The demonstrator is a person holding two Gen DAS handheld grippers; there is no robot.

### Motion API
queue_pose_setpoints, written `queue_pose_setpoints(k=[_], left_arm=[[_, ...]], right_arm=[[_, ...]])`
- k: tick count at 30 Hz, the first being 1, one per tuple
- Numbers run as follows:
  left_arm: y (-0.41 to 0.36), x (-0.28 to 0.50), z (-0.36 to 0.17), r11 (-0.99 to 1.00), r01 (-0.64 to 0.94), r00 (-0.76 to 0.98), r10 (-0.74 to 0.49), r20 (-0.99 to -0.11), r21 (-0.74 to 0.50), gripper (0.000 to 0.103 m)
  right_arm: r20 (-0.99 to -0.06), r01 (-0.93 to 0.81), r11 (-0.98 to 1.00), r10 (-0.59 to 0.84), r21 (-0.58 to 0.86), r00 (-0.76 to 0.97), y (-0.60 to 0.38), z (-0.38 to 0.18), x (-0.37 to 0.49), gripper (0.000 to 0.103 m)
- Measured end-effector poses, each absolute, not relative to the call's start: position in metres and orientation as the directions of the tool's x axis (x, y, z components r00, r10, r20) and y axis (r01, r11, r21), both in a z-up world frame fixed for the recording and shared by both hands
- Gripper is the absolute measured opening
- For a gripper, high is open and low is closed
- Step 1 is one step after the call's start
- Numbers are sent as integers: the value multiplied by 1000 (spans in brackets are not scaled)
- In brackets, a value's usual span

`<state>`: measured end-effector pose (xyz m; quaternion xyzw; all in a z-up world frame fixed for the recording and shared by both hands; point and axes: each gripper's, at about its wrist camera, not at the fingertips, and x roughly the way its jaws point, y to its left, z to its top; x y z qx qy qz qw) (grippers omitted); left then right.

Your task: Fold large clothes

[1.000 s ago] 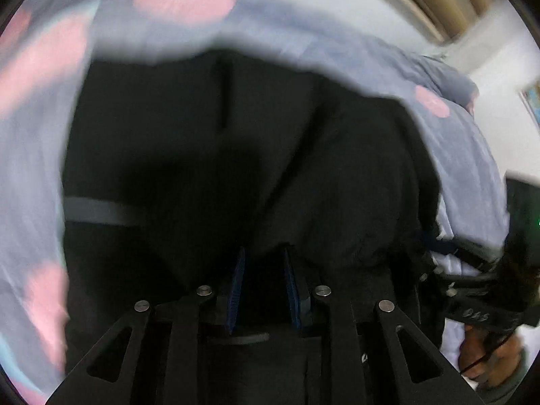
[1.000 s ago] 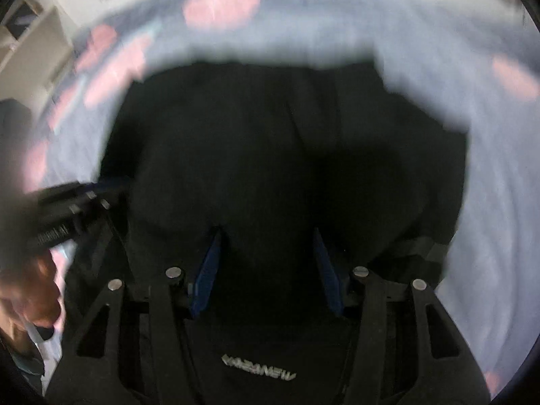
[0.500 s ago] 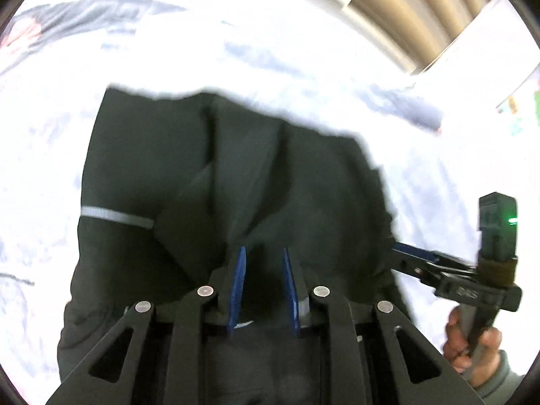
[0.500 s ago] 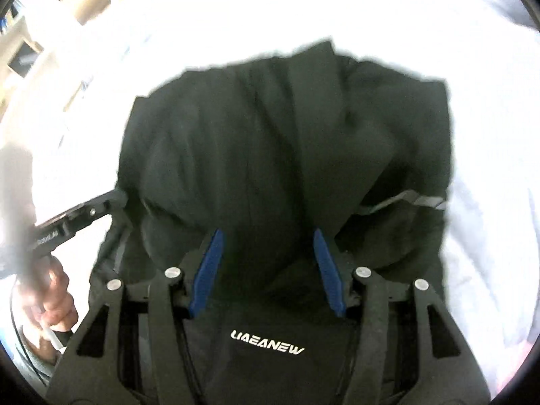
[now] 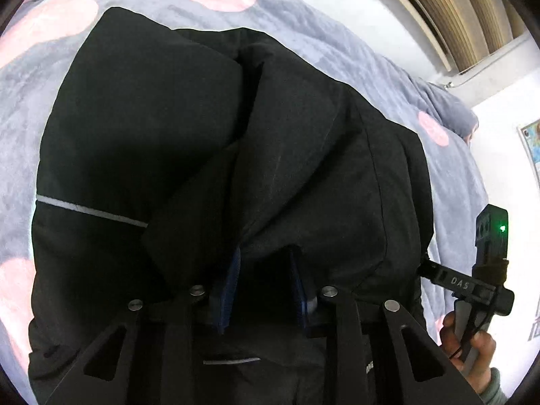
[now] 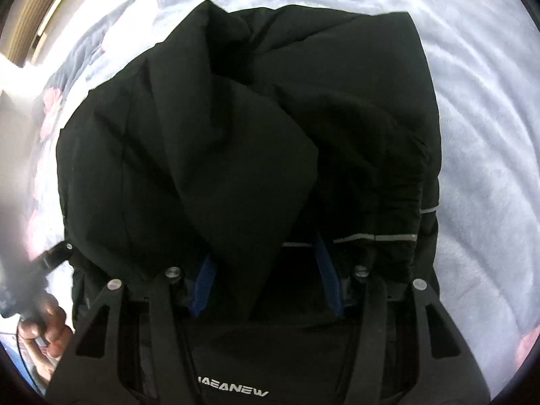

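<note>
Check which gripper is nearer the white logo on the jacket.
Right. The white logo on the black jacket lies just behind the right gripper fingers; the left gripper works the jacket's opposite side, clearly farther off.
</note>
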<state>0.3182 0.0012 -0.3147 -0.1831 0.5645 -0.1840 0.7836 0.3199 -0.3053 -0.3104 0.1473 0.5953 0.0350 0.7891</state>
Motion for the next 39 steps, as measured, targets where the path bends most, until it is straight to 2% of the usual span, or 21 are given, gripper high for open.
queue_pose_setpoints(k=[7, 12, 19, 26, 33, 39], left_arm=[[30, 254, -274, 895, 122, 327, -444, -834, -428, 30], [80, 186, -252, 934, 61, 352, -351, -868, -353, 30], [155, 104, -234, 902, -103, 418, -344, -841, -420, 31], [177, 57, -217, 901, -147, 449, -308, -839, -409, 31], [187, 22, -219, 911, -154, 438, -285, -853, -383, 32], [192, 0, -242, 906, -177, 381, -298, -875, -385, 33]], right_arm=[[-907, 70, 951, 263, 301, 329, -308, -275, 270, 54], [-931, 88, 961, 229, 263, 285, -322, -273, 207, 54], [-931, 184, 936, 244, 299, 273, -342, -262, 122, 55], [-926, 241, 919, 237, 311, 293, -359, -250, 70, 58], [-927, 271, 912, 225, 309, 300, -369, -248, 25, 62], [-939, 307, 906, 209, 290, 272, -375, -261, -9, 64]])
